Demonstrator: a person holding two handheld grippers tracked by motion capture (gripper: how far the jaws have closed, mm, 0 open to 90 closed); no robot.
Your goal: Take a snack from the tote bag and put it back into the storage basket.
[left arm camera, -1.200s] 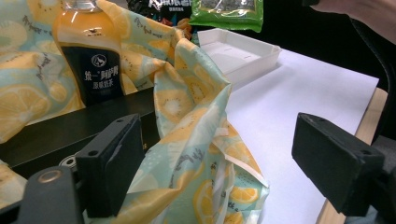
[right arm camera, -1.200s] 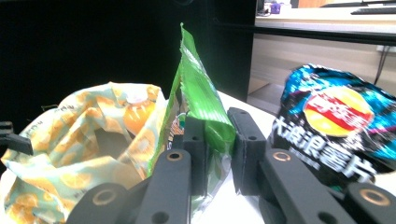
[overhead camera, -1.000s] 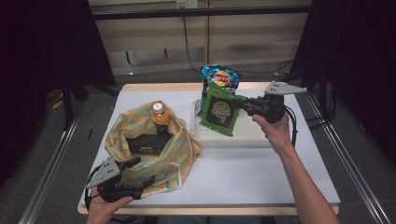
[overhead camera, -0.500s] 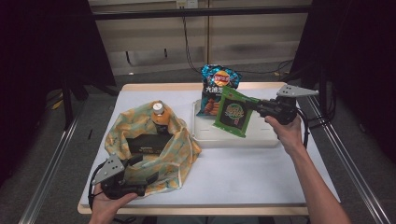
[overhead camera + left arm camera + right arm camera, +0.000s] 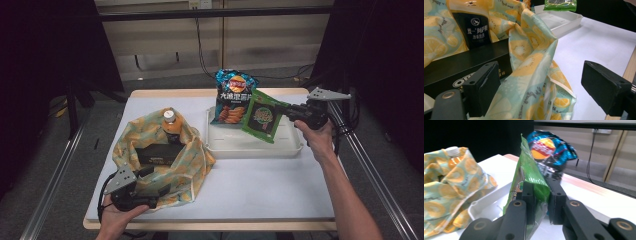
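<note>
the green snack bag is held clear of the white tray, right of centre in the high view, pinched at one edge by the right gripper. in the right gripper view its jaws are closed nearly together on the bag's seam. the blue chip bag stands at the tray's back rim, just beside the green one. at lower left, the fruit-print tote bag already holds a drink bottle and a black box. the left gripper rests at the tote's near edge, jaws wide apart with loose cloth lying between them, not pinched. the step is judged to be carrying the green bag to the tote; the mouth should be held open first, and the bag lowered edge-on beside the bottle so that it is not toppled.
</note>
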